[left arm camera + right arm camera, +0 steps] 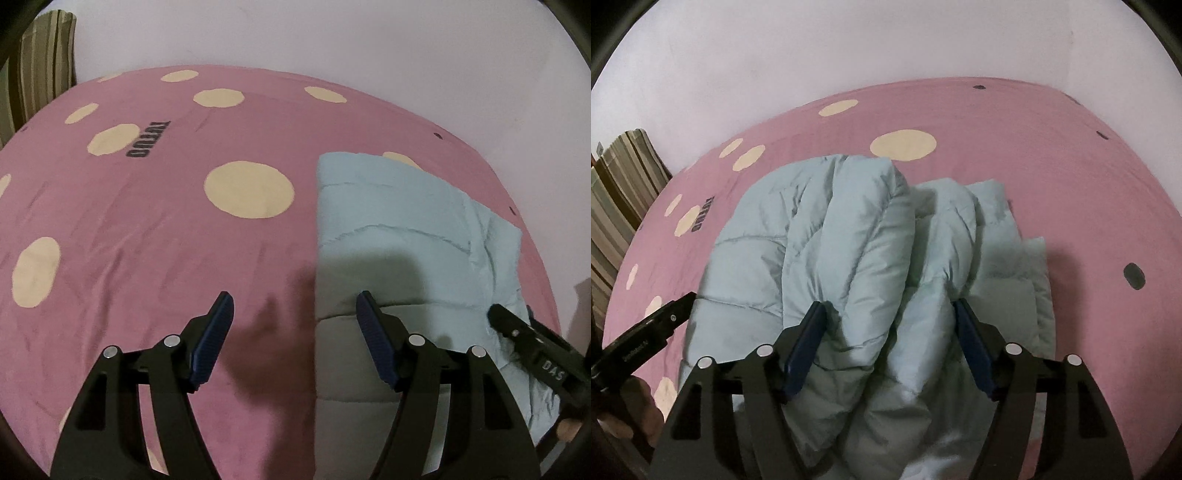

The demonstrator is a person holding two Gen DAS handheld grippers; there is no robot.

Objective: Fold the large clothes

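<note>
A pale blue puffer jacket (pixel 399 221) lies bunched on a pink bedsheet with cream dots (pixel 147 240). My left gripper (pixel 294 299) hangs open just above the sheet at the jacket's left edge. Its right finger is over the jacket and nothing is between its pads. In the right wrist view, thick folds of the jacket (pixel 849 229) fill the space between the pads of my right gripper (pixel 890 306), which is shut on them. The left gripper (pixel 646 332), held by a hand, shows at the left edge there. The right gripper (pixel 532 347) appears low on the right in the left wrist view.
A striped cushion (pixel 40 66) stands at the bed's far left end against a plain white wall (pixel 332 37). The same cushion (pixel 617 192) shows in the right wrist view. The pink sheet (pixel 1071 166) extends to the right of the jacket and behind it.
</note>
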